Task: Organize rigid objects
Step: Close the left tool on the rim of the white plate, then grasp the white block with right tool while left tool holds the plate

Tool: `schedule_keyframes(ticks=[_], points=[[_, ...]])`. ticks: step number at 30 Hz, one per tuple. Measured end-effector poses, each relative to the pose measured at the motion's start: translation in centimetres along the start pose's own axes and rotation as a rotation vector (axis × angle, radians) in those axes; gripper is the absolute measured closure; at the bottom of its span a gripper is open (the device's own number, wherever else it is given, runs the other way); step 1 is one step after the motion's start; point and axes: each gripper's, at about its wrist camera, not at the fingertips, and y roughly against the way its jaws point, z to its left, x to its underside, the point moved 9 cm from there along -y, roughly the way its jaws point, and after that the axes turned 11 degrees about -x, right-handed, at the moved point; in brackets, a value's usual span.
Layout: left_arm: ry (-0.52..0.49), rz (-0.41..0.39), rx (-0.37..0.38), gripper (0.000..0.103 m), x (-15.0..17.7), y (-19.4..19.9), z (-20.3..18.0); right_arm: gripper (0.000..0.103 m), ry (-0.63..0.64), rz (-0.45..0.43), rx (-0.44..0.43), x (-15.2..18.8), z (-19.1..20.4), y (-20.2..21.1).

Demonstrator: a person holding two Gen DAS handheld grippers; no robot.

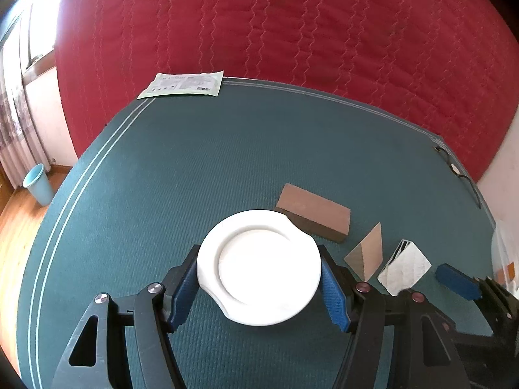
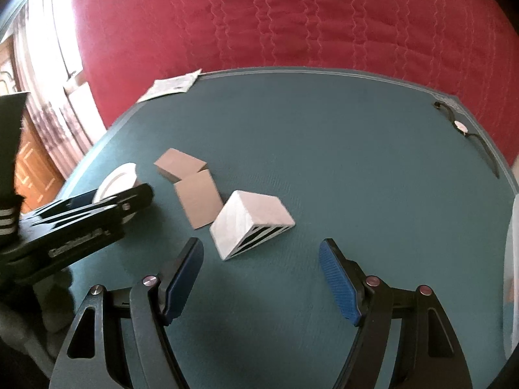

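My left gripper (image 1: 259,275) is shut on a white round disc (image 1: 259,269) with a raised ring, held above the teal mat (image 1: 194,162). Beyond it lie a brown block (image 1: 314,212), a tan wooden wedge (image 1: 366,254) and a white slotted wedge (image 1: 405,267). In the right wrist view my right gripper (image 2: 261,259) is open and empty, just short of the white slotted wedge (image 2: 251,223). The tan wedge (image 2: 198,199) and brown block (image 2: 180,163) lie to its left, and the left gripper holding the disc (image 2: 115,180) is further left.
A printed paper packet (image 1: 181,85) lies at the mat's far left corner. A black cord with a small round piece (image 2: 460,126) lies at the far right edge. A red quilted cover (image 1: 292,26) lies beyond the mat. A blue bin (image 1: 38,184) stands on the floor at left.
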Motion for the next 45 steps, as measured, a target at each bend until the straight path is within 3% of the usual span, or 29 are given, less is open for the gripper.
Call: schedule_keyframes(ticks=[7, 13, 20, 25, 27, 39, 45], points=[[-0.001, -0.001, 0.001, 0.033, 0.2, 0.1, 0.0, 0.028, 0.029, 0.002, 0.08, -0.3, -1.9, 0.0], [0.003, -0.004, 0.003, 0.033, 0.3, 0.3, 0.1, 0.028, -0.031, -0.008, 0.155, -0.7, -5.1, 0.6], [0.004, -0.01, 0.003, 0.033, 0.2, 0.4, -0.1, 0.028, -0.015, -0.03, 0.069, -1.0, -2.6, 0.7], [0.01, -0.009, 0.003, 0.033, 0.2, 0.4, -0.1, 0.029, 0.011, -0.032, 0.059, -1.8, -0.8, -0.4], [0.009, -0.01, 0.005, 0.033, 0.1, 0.4, -0.1, 0.039, 0.011, -0.028, 0.07, -2.2, -0.8, -1.0], [0.0, -0.01, 0.008, 0.033, 0.3, 0.5, -0.4, 0.068, 0.042, -0.015, 0.123, -3.0, -1.0, -2.4], [-0.012, -0.015, 0.01, 0.033, 0.3, 0.5, -0.8, 0.072, 0.037, -0.019, 0.118, -2.4, -1.3, -1.9]])
